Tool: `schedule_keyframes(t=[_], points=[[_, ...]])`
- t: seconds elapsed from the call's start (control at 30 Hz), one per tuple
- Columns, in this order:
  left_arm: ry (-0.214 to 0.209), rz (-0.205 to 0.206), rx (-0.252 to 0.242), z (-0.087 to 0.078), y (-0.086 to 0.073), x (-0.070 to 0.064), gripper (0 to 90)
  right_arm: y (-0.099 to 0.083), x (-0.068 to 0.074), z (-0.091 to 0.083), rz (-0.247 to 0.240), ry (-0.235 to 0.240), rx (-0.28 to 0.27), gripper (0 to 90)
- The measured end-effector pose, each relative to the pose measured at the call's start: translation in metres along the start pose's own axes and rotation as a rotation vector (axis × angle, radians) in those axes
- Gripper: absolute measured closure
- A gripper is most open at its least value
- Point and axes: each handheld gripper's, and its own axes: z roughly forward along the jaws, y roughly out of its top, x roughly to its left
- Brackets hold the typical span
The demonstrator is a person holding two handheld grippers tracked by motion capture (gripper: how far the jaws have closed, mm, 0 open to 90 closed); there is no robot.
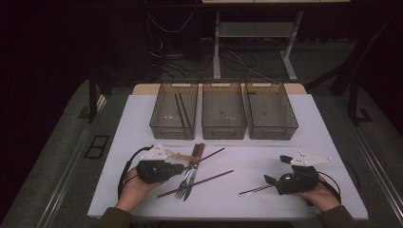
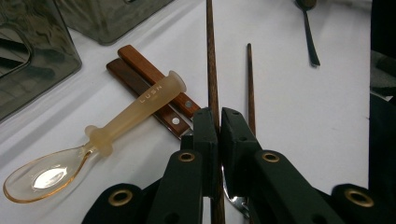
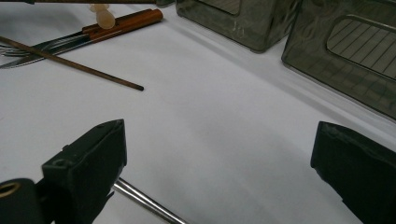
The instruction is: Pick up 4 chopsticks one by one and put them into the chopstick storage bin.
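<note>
Jaws of the left gripper (image 2: 219, 123) pressed together on a chopstick (image 2: 211, 70), which ran straight ahead between the pads, a second chopstick (image 2: 251, 88) just right of them. Lay left of the jaws: a clear spoon (image 2: 93, 144) across two wooden handles (image 2: 154, 88). Called for a firm squeeze and a level, straight lift, probably toward the bin (image 1: 174, 110) already holding chopsticks. Jaws of the right gripper (image 3: 219, 154) stood wide apart, empty, a metal handle (image 3: 144, 201) beneath the left one.

Three bins (image 1: 224, 112) side by side behind the cutlery pile (image 1: 190, 171), two chopsticks (image 1: 182, 110) in the left one
</note>
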Motion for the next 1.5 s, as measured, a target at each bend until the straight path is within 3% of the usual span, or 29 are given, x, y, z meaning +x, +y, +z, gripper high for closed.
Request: schedule_keyframes(t=[0.3,0.73,0.97,1.23,1.5], points=[[0.011,-0.017,-0.038,-0.006,0.013,0.008,84.3,0.000,0.001,0.004,-0.004,0.006,0.000,3.7],[0.046,-0.065,-0.088,-0.016,0.034,0.033,84.3,0.000,0.001,0.003,0.004,0.005,-0.008,3.7],[0.083,-0.065,-0.122,-0.017,0.055,0.046,84.3,0.000,0.000,0.003,0.005,0.005,-0.009,3.7],[0.152,-0.055,-0.097,-0.012,0.081,0.067,84.3,0.000,0.000,0.002,0.007,0.005,-0.012,3.7],[0.206,-0.087,-0.087,-0.007,0.101,0.091,84.3,0.000,0.000,0.001,0.007,0.001,-0.017,3.7]])
